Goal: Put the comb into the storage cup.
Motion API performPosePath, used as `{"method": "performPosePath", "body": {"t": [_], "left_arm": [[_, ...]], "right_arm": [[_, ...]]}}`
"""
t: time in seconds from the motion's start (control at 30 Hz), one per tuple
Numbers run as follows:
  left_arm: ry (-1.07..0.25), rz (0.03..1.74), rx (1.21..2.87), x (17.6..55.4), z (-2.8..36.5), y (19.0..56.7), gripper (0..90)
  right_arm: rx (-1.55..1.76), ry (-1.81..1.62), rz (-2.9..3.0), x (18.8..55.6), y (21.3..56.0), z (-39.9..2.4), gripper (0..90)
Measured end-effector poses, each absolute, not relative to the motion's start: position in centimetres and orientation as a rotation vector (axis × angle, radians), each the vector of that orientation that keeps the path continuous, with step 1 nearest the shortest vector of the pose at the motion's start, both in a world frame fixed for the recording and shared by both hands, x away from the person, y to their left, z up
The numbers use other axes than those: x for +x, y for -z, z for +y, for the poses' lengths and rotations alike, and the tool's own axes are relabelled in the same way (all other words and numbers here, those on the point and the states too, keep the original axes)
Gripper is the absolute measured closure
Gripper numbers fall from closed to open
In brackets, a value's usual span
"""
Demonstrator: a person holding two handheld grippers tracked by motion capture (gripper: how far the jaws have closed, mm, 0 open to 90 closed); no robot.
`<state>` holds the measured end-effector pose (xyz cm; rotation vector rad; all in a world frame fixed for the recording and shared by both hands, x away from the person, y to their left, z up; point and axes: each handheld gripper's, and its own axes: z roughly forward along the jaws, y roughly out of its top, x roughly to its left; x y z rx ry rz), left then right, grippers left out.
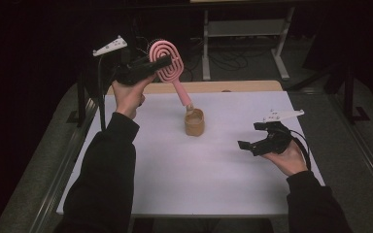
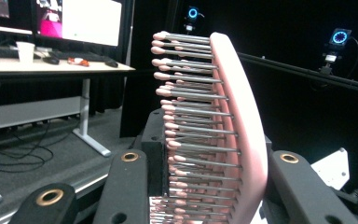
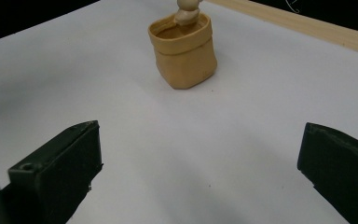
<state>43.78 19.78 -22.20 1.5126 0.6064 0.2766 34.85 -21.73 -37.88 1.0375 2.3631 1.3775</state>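
the left claw (image 1: 161,62) is clamped on the head of a pink plastic hairbrush with a looped oval head and a slim handle (image 1: 167,65). in the left gripper view the jaws stand on either side of that head, one against the smooth back, the other against the rows of grey bristles with pink tips, and the brush (image 2: 223,135) stands edge-on between them. in the high view the brush's long axis runs steeply down and to the right from the claw: head up in the grip, handle slanting toward a small tan soft-walled cup with a rolled rim (image 1: 194,122) that stands upright near the middle of the white worktop (image 1: 213,179). the pale end of the handle is at the cup's mouth, at or just inside the rim; the right gripper view shows that tip (image 3: 187,11) over the far side of the opening, though how deep it goes is cut off at the top edge. apart from that tip the inside of the cup (image 3: 182,49) looks empty.

the right claw (image 1: 252,137) has its jaws wide apart with nothing between them. it hangs low over the worktop to the right of the cup, well apart from it, pointing toward it. the left hand (image 1: 128,94) is the one that governs the brush; the cup lies below and to the right of its claw, so the coming move likely turns on keeping the handle lined up with the opening.
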Motion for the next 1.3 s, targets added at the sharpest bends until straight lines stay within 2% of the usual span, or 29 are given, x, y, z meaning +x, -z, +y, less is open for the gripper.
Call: {"method": "performPosePath", "body": {"t": [0.43,1.3], "left_arm": [[-0.324,0.615,1.511,44.5,19.9,22.9,63.3],[-0.259,0.631,1.539,45.4,17.3,26.8,63.2]], "right_arm": [[1.082,-1.409,2.343,33.2,39.9,-23.3,0.0],[1.066,-1.415,2.317,31.1,41.5,-24.3,0.0]]}}
